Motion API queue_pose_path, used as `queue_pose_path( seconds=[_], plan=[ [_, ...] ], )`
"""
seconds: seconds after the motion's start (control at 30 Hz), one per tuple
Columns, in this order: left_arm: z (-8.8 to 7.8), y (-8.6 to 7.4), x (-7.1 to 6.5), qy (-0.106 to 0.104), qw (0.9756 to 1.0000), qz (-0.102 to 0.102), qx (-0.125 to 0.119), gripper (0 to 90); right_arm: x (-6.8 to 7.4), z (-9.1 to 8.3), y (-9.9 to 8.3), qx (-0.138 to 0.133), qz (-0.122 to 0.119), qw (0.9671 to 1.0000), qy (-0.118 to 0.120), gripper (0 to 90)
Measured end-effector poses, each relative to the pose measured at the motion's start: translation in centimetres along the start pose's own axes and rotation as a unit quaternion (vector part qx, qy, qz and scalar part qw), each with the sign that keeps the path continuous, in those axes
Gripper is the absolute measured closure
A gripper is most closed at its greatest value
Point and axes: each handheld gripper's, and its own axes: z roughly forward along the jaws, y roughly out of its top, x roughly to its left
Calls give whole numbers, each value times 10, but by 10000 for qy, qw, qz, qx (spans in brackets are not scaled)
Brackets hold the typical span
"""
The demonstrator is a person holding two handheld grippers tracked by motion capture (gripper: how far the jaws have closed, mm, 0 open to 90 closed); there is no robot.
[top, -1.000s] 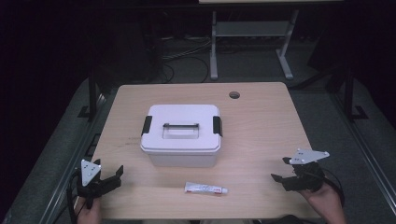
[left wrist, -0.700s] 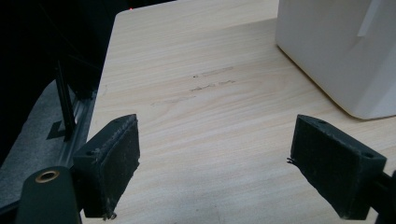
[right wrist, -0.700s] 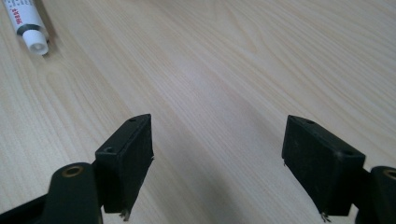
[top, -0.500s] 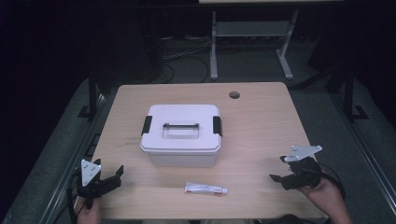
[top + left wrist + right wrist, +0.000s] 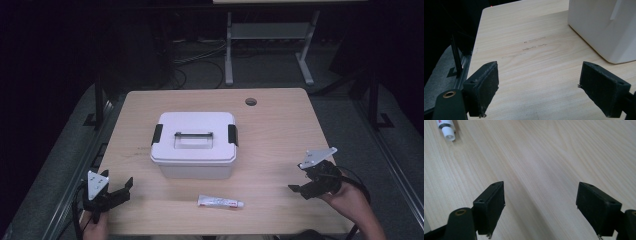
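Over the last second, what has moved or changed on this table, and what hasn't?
The right claw has shifted slightly, drifting a little left and lower toward the table's near edge, with its grey plate tilting; it remains open and holds nothing. The left claw stayed put, open. The white box with its lid on and the tube have not moved.

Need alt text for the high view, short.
A white lidded storage box with black side latches sits mid-table on a light wood table, and a small white tube lies flat in front of it, apart from it. The left gripper and right gripper, each hand-held with jaws open, hover at the near corners, touching nothing.
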Motion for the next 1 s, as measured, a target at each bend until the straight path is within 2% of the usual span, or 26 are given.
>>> queue_pose_path(
  seconds=[0.27,0.5,0.8,0.9,1.0],
  plan=[
    [1,0,0,-19,10000,10,2,150,-6,-2,13,230,-95,9997,-9,220],
    [2,0,-1,-44,10000,51,-2,150,-9,1,25,563,-374,9977,39,220],
    [1,0,0,-51,10000,47,-14,150,-15,1,42,806,-906,9924,226,220],
    [2,0,-1,-55,10000,76,-23,151,-15,4,47,958,-1044,9895,281,220],
    [1,0,-1,-62,9999,79,-30,150,-17,5,53,991,-1107,9884,309,220]
  ],
)
